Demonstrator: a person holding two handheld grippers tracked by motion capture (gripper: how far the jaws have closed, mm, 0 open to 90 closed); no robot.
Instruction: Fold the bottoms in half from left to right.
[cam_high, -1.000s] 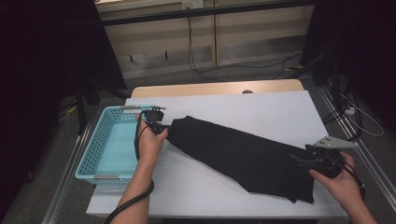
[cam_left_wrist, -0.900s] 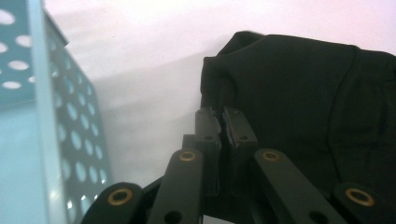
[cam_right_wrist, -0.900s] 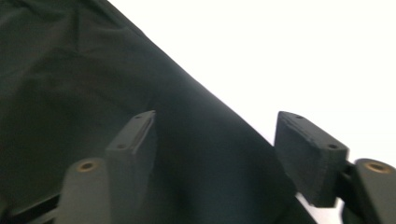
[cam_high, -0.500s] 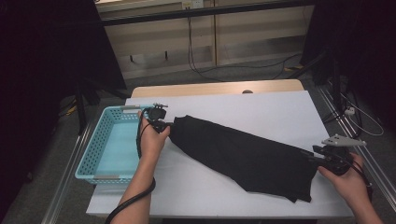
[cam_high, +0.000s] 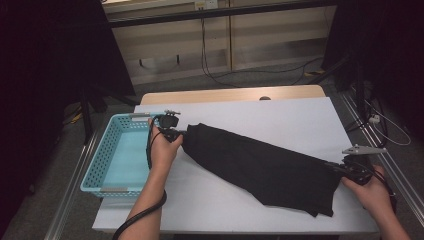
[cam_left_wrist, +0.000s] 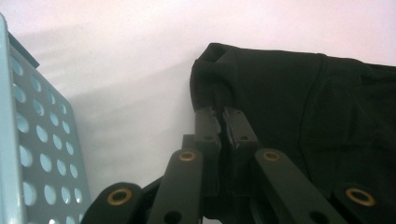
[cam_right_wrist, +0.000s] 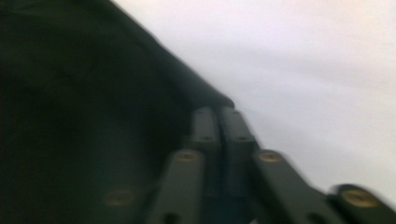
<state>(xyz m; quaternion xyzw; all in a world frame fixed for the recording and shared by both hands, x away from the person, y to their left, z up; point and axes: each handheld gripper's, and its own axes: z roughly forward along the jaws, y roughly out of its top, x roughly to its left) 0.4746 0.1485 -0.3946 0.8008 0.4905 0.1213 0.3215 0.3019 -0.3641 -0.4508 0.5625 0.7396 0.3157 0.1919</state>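
White tabletop (cam_high: 235, 115) with a wooden strip along its far edge, dark room around it, cables on the floor beyond. Black garment (cam_high: 260, 167) lies flat and stretched out in a long diagonal band, running from near the left edge, just beside the basket, down toward the near right corner. Light blue perforated plastic basket (cam_high: 117, 155) sits at the left edge of the tabletop, partly overhanging it, nothing visible inside.

Left tongs (cam_high: 176, 134) sit at the garment's left end, close to the basket's right wall; the left gripper view shows the black cloth (cam_left_wrist: 280, 102) with a fold of its edge pinched between the closed jaws, so the left tongs (cam_left_wrist: 223, 122) are clamped on the fabric. Basket wall (cam_left_wrist: 28, 140) shows at the left of that view.

Right tongs (cam_high: 340, 170) sit at the garment's other end, near the right edge of the tabletop. Jaws have just been closing; in the blurred right gripper view the right tongs (cam_right_wrist: 219, 119) are pressed together at the garment's (cam_right_wrist: 84, 116) edge, cloth caught between them. Grey three-cornered plate (cam_high: 364, 149) rides on top of the right tongs.
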